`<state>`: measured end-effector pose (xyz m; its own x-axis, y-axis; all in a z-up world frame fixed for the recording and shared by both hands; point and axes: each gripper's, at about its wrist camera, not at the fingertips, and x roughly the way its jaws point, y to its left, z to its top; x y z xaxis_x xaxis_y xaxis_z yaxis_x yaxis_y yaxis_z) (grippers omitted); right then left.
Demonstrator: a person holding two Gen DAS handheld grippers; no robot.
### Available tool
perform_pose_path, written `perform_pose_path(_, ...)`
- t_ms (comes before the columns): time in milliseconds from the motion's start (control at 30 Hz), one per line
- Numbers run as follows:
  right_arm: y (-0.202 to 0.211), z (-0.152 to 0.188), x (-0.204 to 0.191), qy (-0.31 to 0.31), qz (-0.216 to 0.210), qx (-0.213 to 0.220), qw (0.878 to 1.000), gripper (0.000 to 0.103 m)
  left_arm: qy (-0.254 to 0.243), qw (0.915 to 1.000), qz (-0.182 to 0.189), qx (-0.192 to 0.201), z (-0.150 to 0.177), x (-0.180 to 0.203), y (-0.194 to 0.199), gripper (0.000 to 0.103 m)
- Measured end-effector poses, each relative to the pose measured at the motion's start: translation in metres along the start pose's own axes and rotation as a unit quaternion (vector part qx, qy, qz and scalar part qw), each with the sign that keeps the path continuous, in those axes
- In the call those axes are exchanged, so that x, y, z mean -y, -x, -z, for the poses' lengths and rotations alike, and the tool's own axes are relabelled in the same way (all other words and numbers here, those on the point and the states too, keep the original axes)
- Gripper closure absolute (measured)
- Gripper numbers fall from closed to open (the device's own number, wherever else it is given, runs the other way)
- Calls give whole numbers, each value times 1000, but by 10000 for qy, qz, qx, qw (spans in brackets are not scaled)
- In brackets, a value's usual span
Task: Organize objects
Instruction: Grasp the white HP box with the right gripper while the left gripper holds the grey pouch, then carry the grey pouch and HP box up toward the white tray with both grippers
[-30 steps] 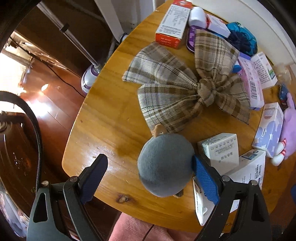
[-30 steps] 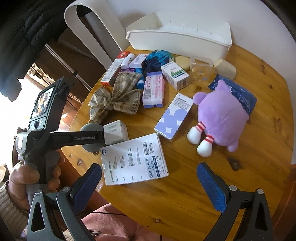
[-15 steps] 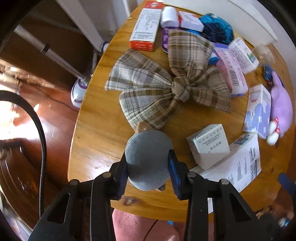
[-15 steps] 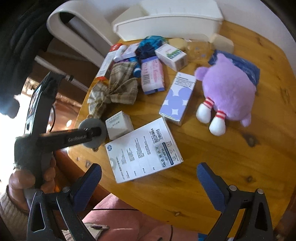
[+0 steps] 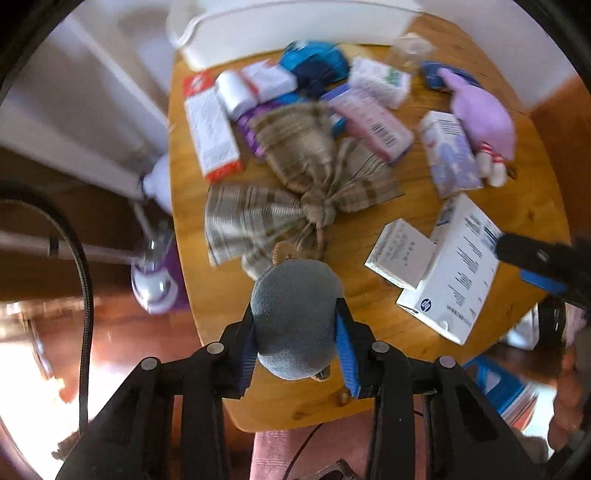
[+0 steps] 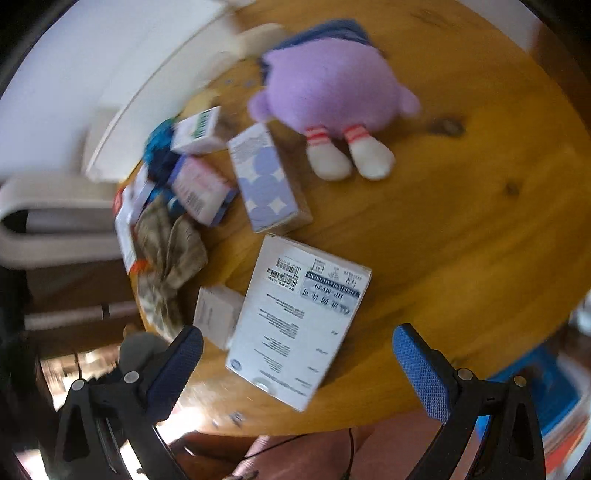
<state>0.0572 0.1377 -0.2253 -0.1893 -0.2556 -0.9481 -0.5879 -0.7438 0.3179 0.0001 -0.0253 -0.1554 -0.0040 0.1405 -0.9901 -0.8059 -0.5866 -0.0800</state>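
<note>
The left gripper [image 5: 298, 345] clamps a round grey plush toy [image 5: 297, 317] between its blue pads at lower centre of the left wrist view, above the near edge of a round wooden table [image 5: 373, 299]. Just beyond the toy, mid-frame, lies a plaid fabric bow [image 5: 295, 192], blurred by motion. To its right a small white carton [image 5: 400, 253] leans against a large white printed box [image 5: 458, 273]. A long white box with a red end [image 5: 211, 127] sits at upper left, a purple stuffed animal [image 5: 484, 118] at upper right, and a white plastic bin [image 5: 288, 26] along the top edge.

In the right wrist view, the right gripper [image 6: 297, 363] hangs with its jaws spread wide and nothing between them, at the bottom of the frame over the large white printed box [image 6: 299, 321]. The purple stuffed animal [image 6: 328, 88] lies at upper centre, white feet toward the camera, with a lilac dotted box [image 6: 266, 181] just to its left.
</note>
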Motion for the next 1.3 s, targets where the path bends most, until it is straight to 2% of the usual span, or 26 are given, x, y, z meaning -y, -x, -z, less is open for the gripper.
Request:
perform_pose_path(67, -4, 4, -3, -368, 190, 162, 9990, 0, -224, 9997, 65, 99, 0, 2, 4, 63)
perform_pose_path(200, -10, 6, -8, -901, 540, 443, 9935, 0, -593, 9975, 254, 306, 0, -18, 1, 63)
perform_pose_path(400, -26, -4, -24, -1304, 1159, 593, 9829, 1, -907, 9938, 421, 479, 3, -17, 15, 62)
perform_pose_path(567, -45, -9, -33, -1291, 1604, 444, 9776, 15, -1078, 9907, 476, 676, 2, -19, 19, 62)
perform_pose_path(633, -52, -9, -30, -1344, 1618, 333, 9771, 25, -1088, 9902, 505, 717, 0, -20, 20, 62)
perform_pose_path(833, -53, -10, -22, -1534, 1645, 349, 9738, 26, -1068, 9890, 599, 825, -5, -22, 25, 62)
perform_pose_path(1033, -33, -11, -20, -1503, 1580, 638, 9738, 26, -1050, 9871, 742, 951, -15, -20, 32, 62)
perform_pose_path(1300, 26, -10, -42, -1080, 1398, 1246, 9764, 26, -946, 9828, 921, 1290, -29, -19, 61, 62)
